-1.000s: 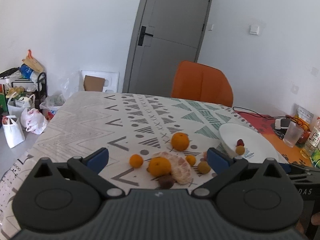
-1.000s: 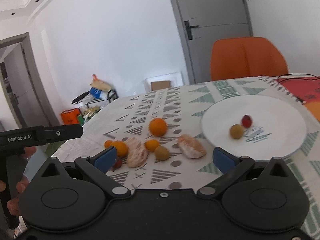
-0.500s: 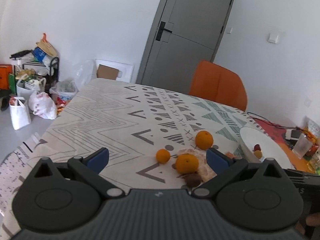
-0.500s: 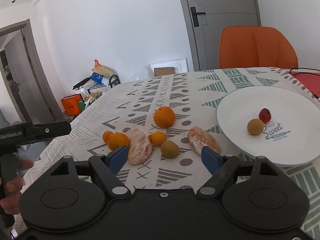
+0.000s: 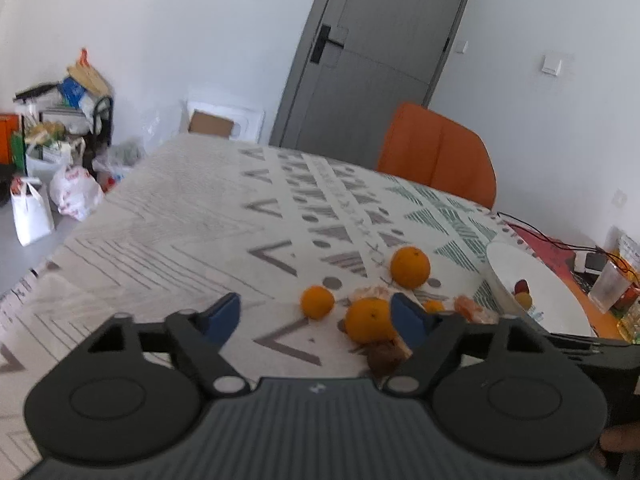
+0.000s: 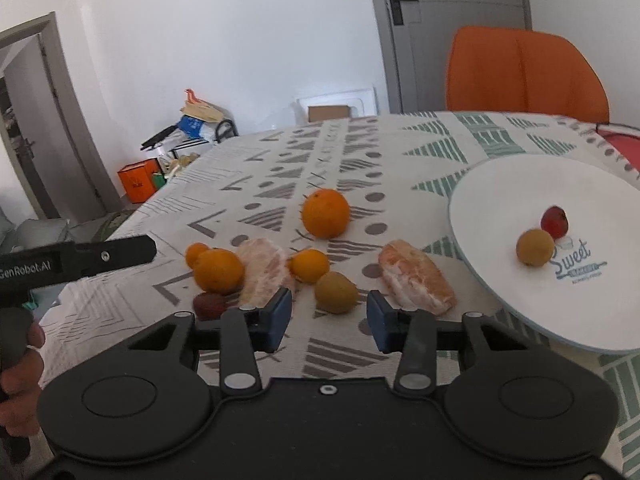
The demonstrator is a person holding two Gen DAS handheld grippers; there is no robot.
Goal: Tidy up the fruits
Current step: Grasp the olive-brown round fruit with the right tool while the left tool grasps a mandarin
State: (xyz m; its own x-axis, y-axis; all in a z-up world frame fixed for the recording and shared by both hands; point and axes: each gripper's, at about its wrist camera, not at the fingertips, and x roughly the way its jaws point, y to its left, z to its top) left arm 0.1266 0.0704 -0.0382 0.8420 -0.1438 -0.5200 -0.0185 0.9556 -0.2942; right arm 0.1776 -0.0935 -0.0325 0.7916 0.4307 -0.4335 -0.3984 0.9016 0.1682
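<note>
One round white plate [image 6: 500, 184] printed "Sweet" lies right of and beyond the right gripper [image 6: 327, 314], carrying two small fruits, a tan ball [image 6: 535, 247] and a red one [image 6: 554, 219]. On the patterned tablecloth [image 6: 360, 152] ahead of both grippers lie two pale, pithy peeled citrus halves [image 6: 264, 268], one big dimpled orange [image 6: 325, 213], three smaller glossy oranges [image 6: 219, 271], one olive-brown round fruit [image 6: 335, 292] and one dark reddish fruit [image 6: 209, 306]. The right gripper's jaws are closing, empty, with the olive-brown fruit just beyond their tips; the left gripper [image 5: 316, 318] is closing on nothing too, an orange beside its right finger.
</note>
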